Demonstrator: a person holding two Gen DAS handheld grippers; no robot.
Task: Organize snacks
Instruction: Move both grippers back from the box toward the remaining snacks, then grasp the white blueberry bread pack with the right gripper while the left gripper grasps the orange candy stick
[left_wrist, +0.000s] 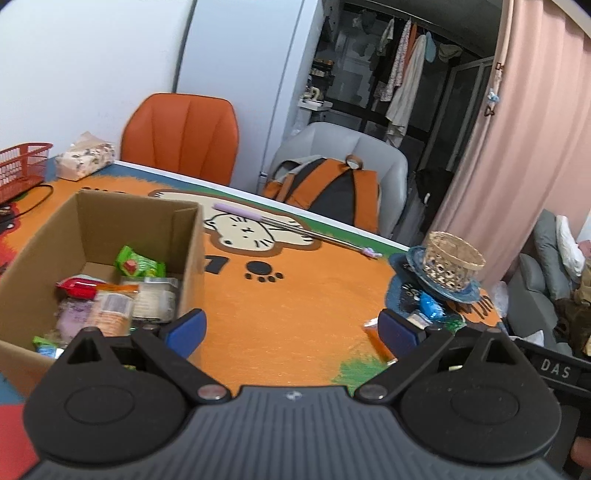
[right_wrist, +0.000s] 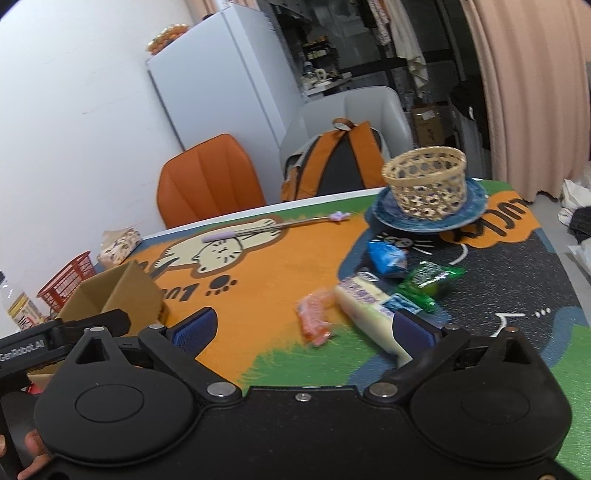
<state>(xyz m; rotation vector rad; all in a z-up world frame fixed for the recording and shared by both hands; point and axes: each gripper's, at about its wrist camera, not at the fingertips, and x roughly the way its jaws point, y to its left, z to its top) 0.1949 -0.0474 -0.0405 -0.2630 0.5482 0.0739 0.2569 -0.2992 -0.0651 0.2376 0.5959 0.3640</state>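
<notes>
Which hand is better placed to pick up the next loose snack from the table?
Probably the right: its tongs stand open just before the orange packet. The left tongs sit beside the cardboard box.

Snacks (left_wrist: 110, 295) in box (left_wrist: 192, 236); basket (right_wrist: 424, 181) on plate (right_wrist: 476, 206) (right).

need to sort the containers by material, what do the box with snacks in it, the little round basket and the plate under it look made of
Box: corrugated cardboard, matte brown, raw cut edges. Basket: woven bamboo or similar strips, pale tan, open lattice you can see through. Plate: probably glazed ceramic, mottled blue with a slight sheen, though the blur leaves that uncertain.
</notes>
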